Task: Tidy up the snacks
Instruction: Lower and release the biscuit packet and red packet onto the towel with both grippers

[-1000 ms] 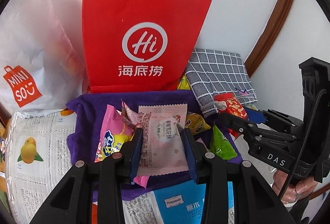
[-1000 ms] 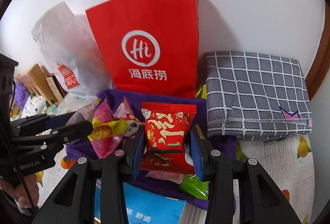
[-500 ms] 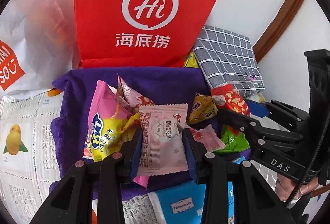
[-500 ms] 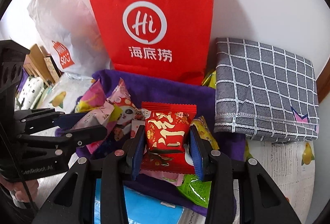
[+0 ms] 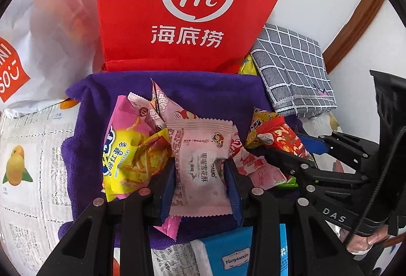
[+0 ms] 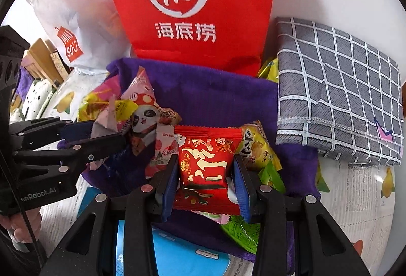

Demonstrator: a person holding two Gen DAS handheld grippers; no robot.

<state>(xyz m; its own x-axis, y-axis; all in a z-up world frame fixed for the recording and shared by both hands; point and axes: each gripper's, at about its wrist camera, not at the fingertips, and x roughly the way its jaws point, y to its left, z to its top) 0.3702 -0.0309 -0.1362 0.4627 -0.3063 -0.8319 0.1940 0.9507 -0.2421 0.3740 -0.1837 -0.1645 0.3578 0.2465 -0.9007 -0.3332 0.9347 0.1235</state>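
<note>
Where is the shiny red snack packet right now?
In the right wrist view, the shiny red snack packet sits low in the middle, pinched in the right tongs above the purple fleece towel, with a yellow-green snack packet beside it.

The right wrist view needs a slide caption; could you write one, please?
Right gripper clamps a red snack packet above a purple cloth.

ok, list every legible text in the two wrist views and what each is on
"Hi" and "海底捞": red paper bag
"MINI SO" (cut off): white plastic bag
"SWEET POTATO STICKS": yellow-pink snack pack
"Yunyuexin": blue package
"DAS": right gripper
"nRobot.AI" (cut off): left gripper
Fine print on other wrappers: too small.
</note>
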